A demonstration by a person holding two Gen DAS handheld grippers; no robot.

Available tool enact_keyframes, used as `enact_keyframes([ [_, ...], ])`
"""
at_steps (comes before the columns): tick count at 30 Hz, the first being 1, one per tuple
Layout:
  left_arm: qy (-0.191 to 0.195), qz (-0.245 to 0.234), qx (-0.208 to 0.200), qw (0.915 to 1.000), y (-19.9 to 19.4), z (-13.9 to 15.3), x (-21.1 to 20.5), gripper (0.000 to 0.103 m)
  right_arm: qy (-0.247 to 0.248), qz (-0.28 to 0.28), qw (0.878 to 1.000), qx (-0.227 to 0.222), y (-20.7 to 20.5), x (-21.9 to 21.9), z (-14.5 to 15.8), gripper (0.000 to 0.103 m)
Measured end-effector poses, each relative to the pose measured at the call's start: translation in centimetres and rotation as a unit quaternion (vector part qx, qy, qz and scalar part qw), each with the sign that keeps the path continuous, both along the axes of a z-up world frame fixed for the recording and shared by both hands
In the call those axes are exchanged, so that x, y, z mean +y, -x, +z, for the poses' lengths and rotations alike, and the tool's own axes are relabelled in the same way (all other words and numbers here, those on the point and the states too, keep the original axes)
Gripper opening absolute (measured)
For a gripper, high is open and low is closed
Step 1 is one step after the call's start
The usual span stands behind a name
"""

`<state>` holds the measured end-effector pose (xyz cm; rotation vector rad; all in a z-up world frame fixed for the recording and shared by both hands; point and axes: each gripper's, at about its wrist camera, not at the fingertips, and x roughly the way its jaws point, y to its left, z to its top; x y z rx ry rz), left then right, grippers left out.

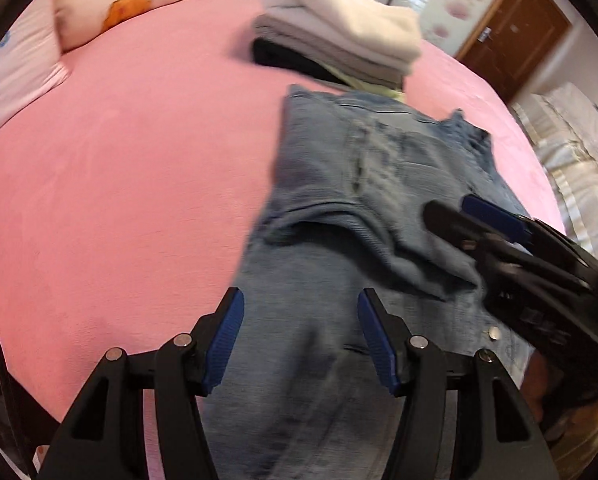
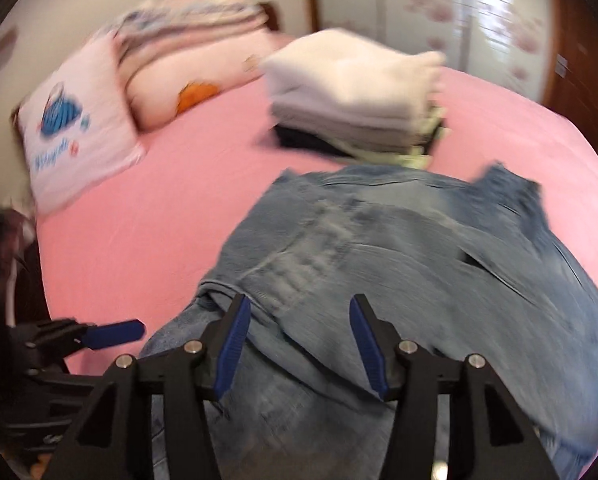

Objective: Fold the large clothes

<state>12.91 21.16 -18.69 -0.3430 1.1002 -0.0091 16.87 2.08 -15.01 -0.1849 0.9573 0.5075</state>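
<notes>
Plainly, both grippers, left gripper (image 1: 301,342) and right gripper (image 2: 299,346), gape above rumpled denim jacket (image 1: 355,184).

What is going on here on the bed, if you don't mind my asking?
A person is folding clothes on a pink bed with two hand-held tongs. A denim garment lies partly folded. The left tongs and right tongs both hover open over it, gripping nothing. A folded stack sits behind.
</notes>
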Motion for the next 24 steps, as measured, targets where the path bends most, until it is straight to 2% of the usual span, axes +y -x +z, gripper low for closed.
enact_keyframes([
  [4,0.009,0.01,0.014,0.9998,-0.1,-1.4,1.4,0.058,0.044,0.017,0.999,0.025,-1.7,2.5,-3.1,0.052],
  [8,0.016,0.013,0.025,0.9995,-0.4,-2.4,1.8,0.058,0.046,0.007,0.997,0.062,-2.9,2.6,-5.1,0.051],
  [10,0.021,0.011,0.027,0.9994,-0.3,-2.5,1.8,0.058,0.01,0.009,0.996,0.083,-3.3,1.8,-4.9,0.027],
  [11,0.021,0.011,0.027,0.9993,-0.3,-2.5,1.8,0.058,-0.002,0.006,0.996,0.092,-3.5,1.5,-4.6,0.024],
  [14,0.019,0.009,0.02,0.9996,-0.3,-2.3,1.3,0.058,-0.04,-0.009,0.996,0.074,-3.2,-0.3,-2.2,0.02],
  [15,0.019,0.007,0.019,0.9996,-0.1,-2.2,1.2,0.058,-0.05,-0.015,0.997,0.065,-3.0,-0.8,-1.3,0.014],
  [19,0.013,-0.002,0.017,0.9998,-0.1,-2.1,0.4,0.058,-0.109,-0.069,0.992,0.011,-1.3,-6.2,3.4,0.011],
  [22,0.011,-0.005,0.017,0.9998,-0.3,-2.1,-0.1,0.058,-0.122,-0.138,0.983,-0.019,0.6,-11.4,4.9,0.011],
  [24,0.007,-0.007,0.019,0.9998,-0.5,-2.2,-0.5,0.058,-0.113,-0.197,0.974,-0.019,2.1,-15.4,4.3,0.011],
])
